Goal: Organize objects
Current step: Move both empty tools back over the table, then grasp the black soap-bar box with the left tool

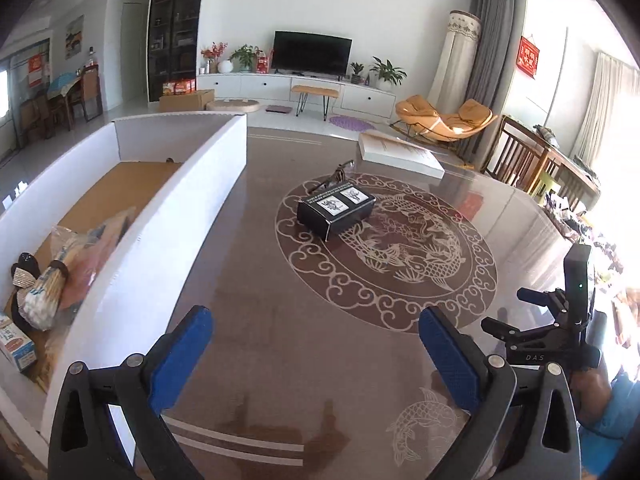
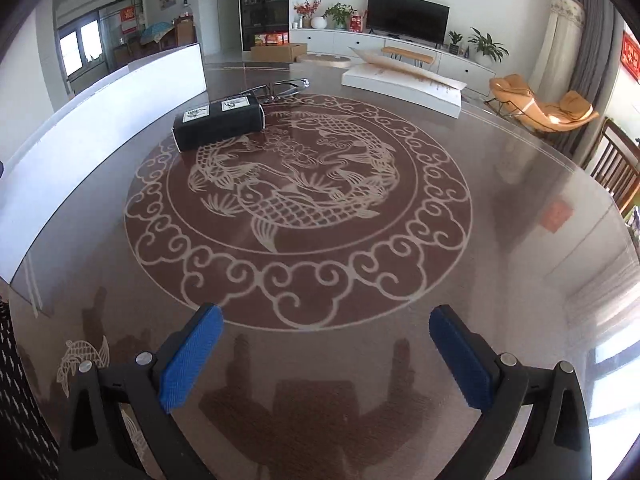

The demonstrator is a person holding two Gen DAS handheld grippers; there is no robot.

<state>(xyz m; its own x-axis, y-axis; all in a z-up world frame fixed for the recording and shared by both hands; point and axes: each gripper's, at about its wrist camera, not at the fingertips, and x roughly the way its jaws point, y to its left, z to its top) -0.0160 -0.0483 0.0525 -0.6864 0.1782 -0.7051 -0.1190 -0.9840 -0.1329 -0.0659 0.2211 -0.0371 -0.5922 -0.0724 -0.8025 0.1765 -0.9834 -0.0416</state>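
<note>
On your far left sits the white storage box [image 1: 208, 164], its tall wall running along the table's edge, and things are already gathered inside it: a bundle of cotton swabs [image 1: 46, 300], a pinkish packet [image 1: 100, 248] and a small carton [image 1: 16, 346] at the near corner. They lie together at the near end, which leaves the far half of the cardboard floor free, most likely for what is still outside.

Moving right, your left gripper [image 1: 316, 344] hangs above the glossy table [image 1: 248, 280], jaws spread wide, holding nothing and touching nothing.

Further right and well ahead, the black box [image 1: 336, 210] rests on the rim of the fish medallion (flat, printed labels up), with a pair of glasses [image 2: 280, 88] just behind it. A flat white lid or board [image 2: 400, 84] lies beyond, near the far edge.

Your right gripper [image 2: 326, 356] is likewise fully released over bare tabletop, well short of the black box. By my reading that box is the next pick, and it is closer to the storage box's side.
</note>
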